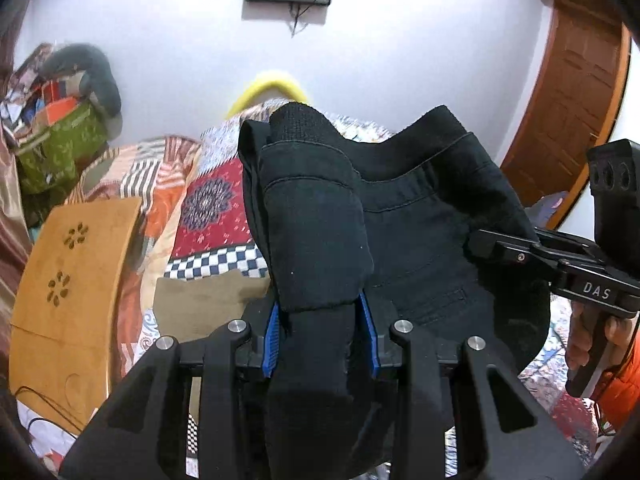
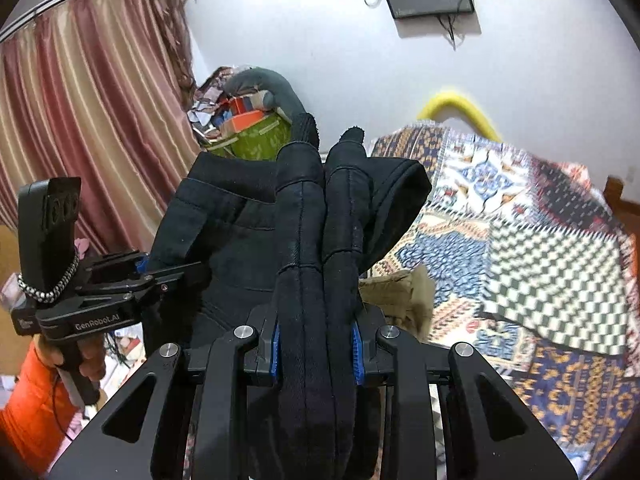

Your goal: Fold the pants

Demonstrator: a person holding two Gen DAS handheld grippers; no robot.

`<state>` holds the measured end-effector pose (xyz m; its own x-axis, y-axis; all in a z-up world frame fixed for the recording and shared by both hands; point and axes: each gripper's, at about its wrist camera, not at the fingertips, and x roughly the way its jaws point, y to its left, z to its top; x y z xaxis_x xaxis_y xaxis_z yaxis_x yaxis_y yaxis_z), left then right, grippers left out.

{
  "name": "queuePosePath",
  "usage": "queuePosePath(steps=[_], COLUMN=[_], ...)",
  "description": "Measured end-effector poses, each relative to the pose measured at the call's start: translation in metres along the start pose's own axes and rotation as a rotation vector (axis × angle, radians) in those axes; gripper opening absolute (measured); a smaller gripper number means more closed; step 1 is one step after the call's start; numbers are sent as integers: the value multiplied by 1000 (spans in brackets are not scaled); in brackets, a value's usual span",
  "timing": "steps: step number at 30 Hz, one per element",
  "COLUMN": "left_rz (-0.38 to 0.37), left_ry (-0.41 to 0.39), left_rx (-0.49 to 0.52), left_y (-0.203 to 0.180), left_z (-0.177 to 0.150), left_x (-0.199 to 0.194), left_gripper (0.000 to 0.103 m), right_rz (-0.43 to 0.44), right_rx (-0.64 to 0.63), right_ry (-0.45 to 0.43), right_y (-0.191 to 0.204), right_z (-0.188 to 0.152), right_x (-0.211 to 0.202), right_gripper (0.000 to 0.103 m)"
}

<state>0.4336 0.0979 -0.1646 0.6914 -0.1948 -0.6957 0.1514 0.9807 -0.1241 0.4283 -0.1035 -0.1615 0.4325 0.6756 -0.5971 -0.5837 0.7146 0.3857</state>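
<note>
Black pants (image 1: 416,216) hang in the air above the bed, held at the waistband by both grippers. My left gripper (image 1: 320,320) is shut on a thick bunch of the black fabric between its blue pads (image 1: 272,336). My right gripper (image 2: 316,340) is shut on another folded bunch of the pants (image 2: 312,240), which rises up between its fingers. The right gripper also shows in the left wrist view (image 1: 504,250) clamping the pants' right side. The left gripper shows in the right wrist view (image 2: 168,276) at the pants' left edge.
A patchwork bedspread (image 2: 540,240) covers the bed below. A tan garment (image 1: 200,300) lies on it. A wooden board (image 1: 68,280) stands at the left, a pile of bags (image 1: 60,128) behind it. A curtain (image 2: 80,120), a wooden door (image 1: 572,100) and a yellow hoop (image 1: 272,84) are in view.
</note>
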Motion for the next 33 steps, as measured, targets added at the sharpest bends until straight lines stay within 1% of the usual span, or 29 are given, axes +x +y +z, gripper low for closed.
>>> queuePosePath(steps=[6, 10, 12, 15, 17, 18, 21, 24, 27, 29, 33], left_rz=[-20, -26, -29, -55, -63, -61, -24, 32, 48, 58, 82], left_ry=[86, 169, 180, 183, 181, 179, 161, 156, 130, 96, 31], left_rx=[-60, -107, -132, -181, -200, -202, -171, -117, -96, -85, -58], left_y=[30, 48, 55, 63, 65, 65, 60, 55, 52, 46, 30], left_z=[-11, -22, -25, -30, -31, -29, -29, -27, -27, -25, -20], left_x=[57, 101, 116, 123, 121, 120, 110, 99, 76, 55, 13], left_gripper=[33, 34, 37, 41, 41, 41, 41, 41, 41, 41, 41], right_rz=[2, -29, -38, -34, -39, -45, -77, -103, -107, -116, -144], right_rx=[62, 106, 124, 124, 95, 79, 19, -35, -50, -62, -104], right_ry=[77, 134, 151, 161, 177, 184, 191, 190, 193, 190, 151], right_y=[-18, -32, -37, -42, -39, -37, -28, -24, -23, -23, -9], right_z=[-11, -18, -21, -23, -22, -21, -23, -26, -27, -27, -25], right_x=[47, 76, 84, 85, 83, 82, 71, 59, 47, 39, 10], right_gripper=[23, 23, 23, 24, 26, 29, 33, 34, 34, 34, 34])
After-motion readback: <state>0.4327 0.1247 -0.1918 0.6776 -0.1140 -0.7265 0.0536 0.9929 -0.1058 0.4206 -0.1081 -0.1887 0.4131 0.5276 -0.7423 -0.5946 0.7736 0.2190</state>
